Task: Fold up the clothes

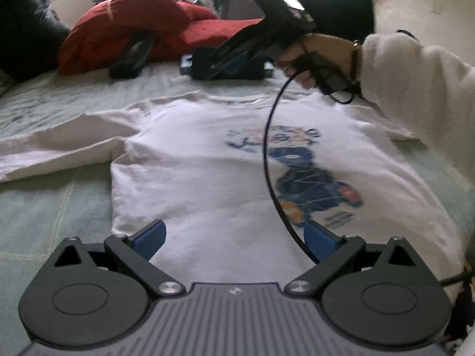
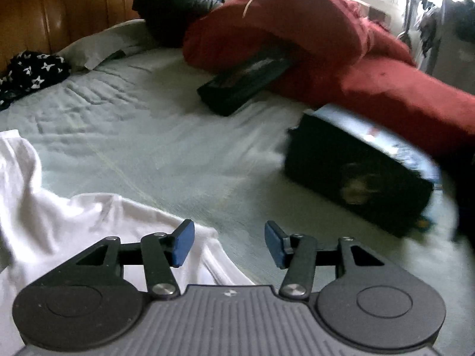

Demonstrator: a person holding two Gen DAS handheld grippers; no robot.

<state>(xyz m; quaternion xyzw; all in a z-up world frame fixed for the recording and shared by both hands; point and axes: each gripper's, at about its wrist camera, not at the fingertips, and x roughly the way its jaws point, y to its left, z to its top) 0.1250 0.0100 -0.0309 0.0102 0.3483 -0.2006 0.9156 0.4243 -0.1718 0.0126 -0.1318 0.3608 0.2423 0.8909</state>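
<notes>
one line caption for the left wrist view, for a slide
White printed T-shirt lies flat on the bed between the open left gripper and the raised right gripper.

The T-shirt is white with a blue, orange and red cartoon print. The bedsheet is pale green. A red quilt lies bunched near the bed's far edge. Star-patterned black-and-white fabric sits beside the brown wooden headboard. Both grippers carry blue pads.

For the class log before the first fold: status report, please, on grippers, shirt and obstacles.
Left gripper open, low over white T-shirt. Right gripper open, empty, past the shirt's edge. Shirt flat, print up, unfolded. Black box and red bedding beyond, clear of shirt.
</notes>
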